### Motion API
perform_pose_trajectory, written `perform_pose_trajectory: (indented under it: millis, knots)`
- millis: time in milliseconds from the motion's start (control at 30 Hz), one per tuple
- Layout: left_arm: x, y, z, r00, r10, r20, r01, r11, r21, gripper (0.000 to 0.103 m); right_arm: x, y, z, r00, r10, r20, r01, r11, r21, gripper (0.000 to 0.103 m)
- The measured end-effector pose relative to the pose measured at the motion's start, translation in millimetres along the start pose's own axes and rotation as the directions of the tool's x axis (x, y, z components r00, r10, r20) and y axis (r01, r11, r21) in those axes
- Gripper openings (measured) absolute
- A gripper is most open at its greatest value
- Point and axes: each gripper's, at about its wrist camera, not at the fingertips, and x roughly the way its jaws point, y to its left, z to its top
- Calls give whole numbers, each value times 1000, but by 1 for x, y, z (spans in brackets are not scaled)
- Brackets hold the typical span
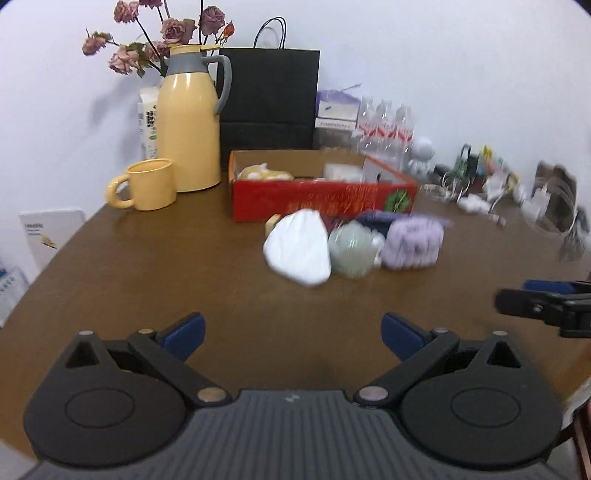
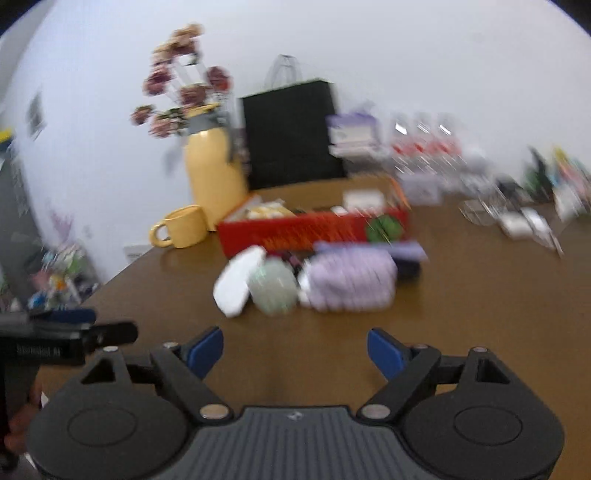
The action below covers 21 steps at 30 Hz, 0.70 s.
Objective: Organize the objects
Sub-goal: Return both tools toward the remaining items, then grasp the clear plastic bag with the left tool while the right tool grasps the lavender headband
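Brown wooden tabletop (image 1: pixel 147 266) bare between both empty, wide-apart grippers, left gripper (image 1: pixel 293 334) and right gripper (image 2: pixel 295 352), and white pouch (image 1: pixel 299 251), green ball (image 1: pixel 351 248), lilac knitted roll (image 1: pixel 413 243) straight ahead, nearer neither.

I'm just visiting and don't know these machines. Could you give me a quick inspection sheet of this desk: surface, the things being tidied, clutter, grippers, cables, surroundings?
Surface: brown wooden table, bare in front of the grippers.
Job's things: white folded cloth pouch, pale green round ball and lilac knitted pouch lie clustered before the open red cardboard box, which already holds a few items.
Clutter: yellow thermos jug, yellow ceramic mug, black paper bag, clear plastic bottles, blurred small items at the far right.
Grippers: left gripper open, empty; right gripper open, empty.
Cables: possibly white ones far right, too blurred to tell.
Surroundings: white wall, dried pink roses.
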Motion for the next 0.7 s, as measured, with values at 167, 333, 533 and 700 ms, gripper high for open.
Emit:
perform_pose_trajectory:
  millis: [167,333,533,700]
  knots:
    - [-25,2,1,996,7,88,-7,1000,-5,103,-35,-1,-19,996,-89,18,90,994,-55,85]
    - [-15,-2,1,997,-5,71,7,1000,-24,103,-49,-8,-17,987,-141,76,144,989,-30,86]
    - [27,-5,0,1000,0,22,1,999,-36,103,-18,-11,-22,991,-131,17,132,990,-57,82]
    - [68,-11,23,997,-34,63,37,998,-46,103,20,-17,-9,989,-145,2,145,986,-77,76]
